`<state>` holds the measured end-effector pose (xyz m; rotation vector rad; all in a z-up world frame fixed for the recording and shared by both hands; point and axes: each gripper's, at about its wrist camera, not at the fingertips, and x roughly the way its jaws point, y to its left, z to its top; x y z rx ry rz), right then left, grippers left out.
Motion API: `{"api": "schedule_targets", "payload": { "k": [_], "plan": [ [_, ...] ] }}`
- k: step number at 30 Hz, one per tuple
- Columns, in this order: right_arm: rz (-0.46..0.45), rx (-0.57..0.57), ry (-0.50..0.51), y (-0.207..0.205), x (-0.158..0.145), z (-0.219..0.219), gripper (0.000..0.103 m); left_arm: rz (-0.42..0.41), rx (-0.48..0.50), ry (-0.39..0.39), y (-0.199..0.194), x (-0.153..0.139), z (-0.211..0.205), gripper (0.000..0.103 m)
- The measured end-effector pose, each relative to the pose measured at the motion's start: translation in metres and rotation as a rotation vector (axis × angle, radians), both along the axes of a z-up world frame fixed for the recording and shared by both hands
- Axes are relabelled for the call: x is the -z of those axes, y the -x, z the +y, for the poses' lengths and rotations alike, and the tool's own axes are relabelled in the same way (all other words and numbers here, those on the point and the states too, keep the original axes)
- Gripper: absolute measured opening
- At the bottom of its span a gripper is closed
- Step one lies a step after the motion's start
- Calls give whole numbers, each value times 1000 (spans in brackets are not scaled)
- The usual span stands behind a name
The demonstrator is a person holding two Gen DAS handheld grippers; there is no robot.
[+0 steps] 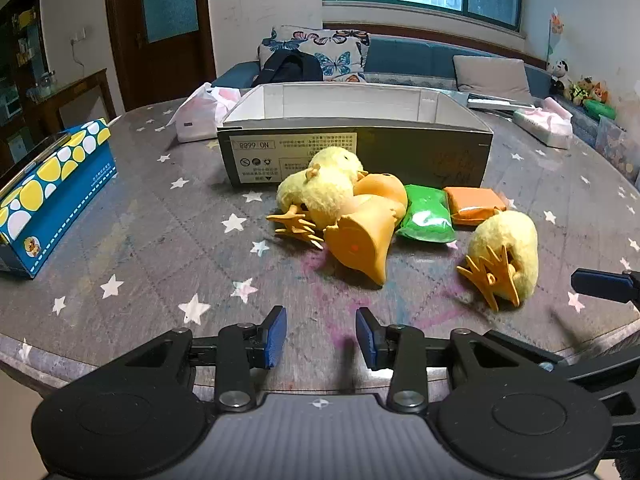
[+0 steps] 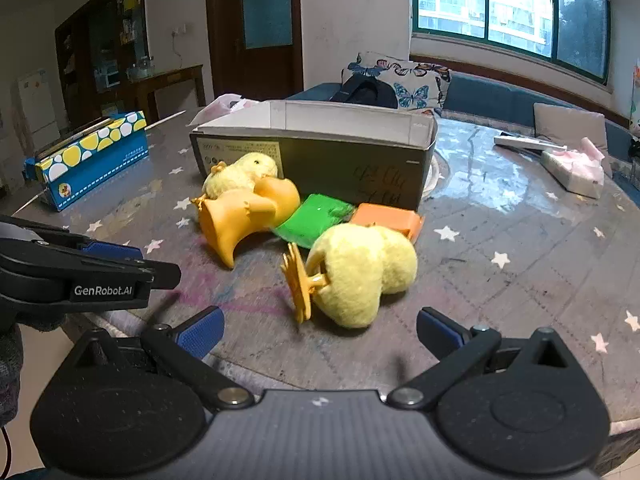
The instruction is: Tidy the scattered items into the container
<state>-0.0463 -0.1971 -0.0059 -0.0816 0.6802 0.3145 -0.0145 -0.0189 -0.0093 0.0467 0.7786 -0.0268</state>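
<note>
Progress is standing at nil: cardboard box [image 1: 352, 100] is lying empty toward the table's [image 1: 160, 240] far edge, plush chicks [image 2: 360, 276], rubber toy [image 1: 360, 244] and packets [image 1: 426, 216] waiting before it. Right gripper [image 2: 320, 334] is gaping wide at the nearest chick; left gripper [image 1: 321, 336] is hovering half-spread, holding nothing.

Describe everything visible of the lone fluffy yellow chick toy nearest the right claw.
The fluffy yellow plush chick toy lies tipped on its side on the star-patterned table, orange plastic feet sticking sideways toward the camera. It looks soft and fuzzy. It sits just ahead of the open right claw, ungripped, close to the orange packet.
</note>
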Motion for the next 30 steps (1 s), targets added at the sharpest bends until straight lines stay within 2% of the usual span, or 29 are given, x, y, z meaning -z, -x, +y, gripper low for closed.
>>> {"api": "schedule_targets", "payload": {
  "k": [30],
  "plan": [
    [44,14,12,-2,8,0,103,25,7,-27,0,7,-10,41]
  ]
}}
